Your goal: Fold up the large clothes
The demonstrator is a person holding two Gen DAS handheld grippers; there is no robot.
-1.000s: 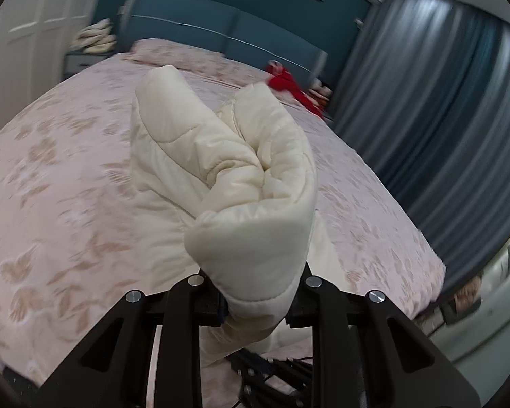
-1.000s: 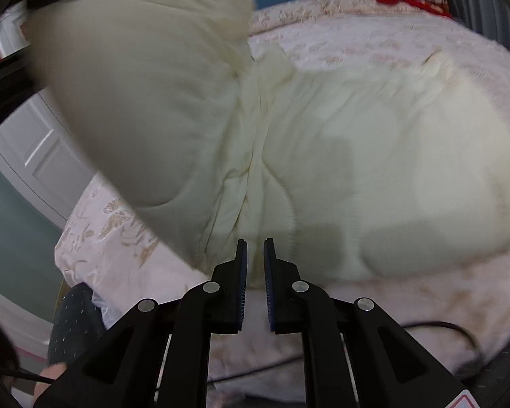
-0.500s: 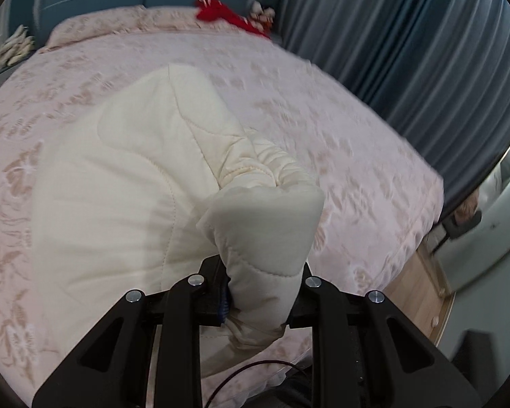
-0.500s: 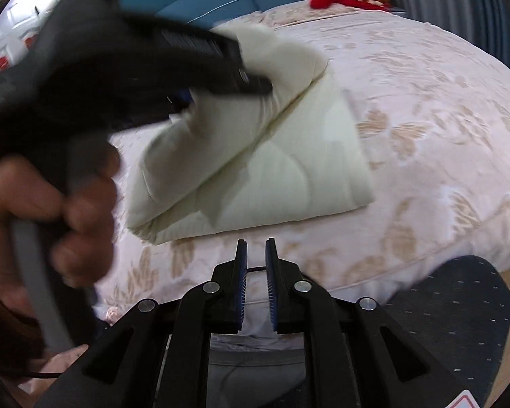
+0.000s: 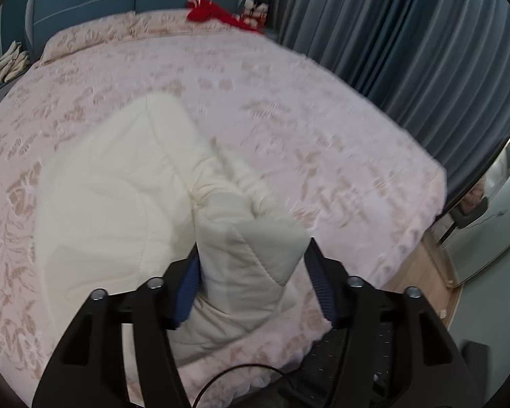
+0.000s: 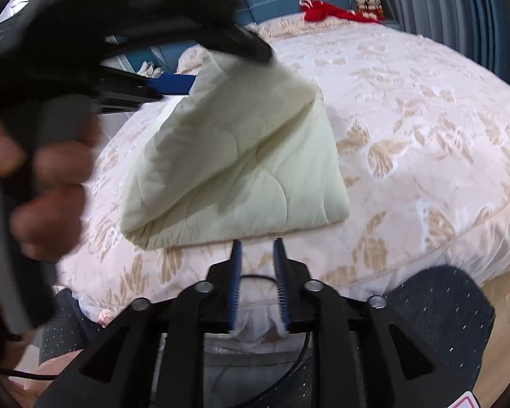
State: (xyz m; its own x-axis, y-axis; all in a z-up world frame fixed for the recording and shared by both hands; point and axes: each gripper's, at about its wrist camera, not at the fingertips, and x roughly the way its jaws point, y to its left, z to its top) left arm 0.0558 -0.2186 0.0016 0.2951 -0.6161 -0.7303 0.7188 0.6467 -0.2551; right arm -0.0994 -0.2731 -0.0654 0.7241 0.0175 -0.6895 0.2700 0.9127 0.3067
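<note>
Left wrist view: the left gripper [image 5: 251, 265] has its jaws spread wider than half a second ago. The blue pads [image 5: 187, 289] now stand clear of the cream quilted garment [image 5: 125, 210] on at least the right side; contact on the left cannot be told. The bunched end sits between them, no longer squeezed. The garment lies on the bed [image 5: 323, 142], near its foot edge. Judgement: the fold is laid and release is under way.

Right wrist view: the right gripper [image 6: 257, 255] has its jaws slightly apart, wider than before, holding nothing. It hovers just off the bed's foot edge. The garment's folded body rests flat on the bed; one end remains raised at the left gripper.
</note>
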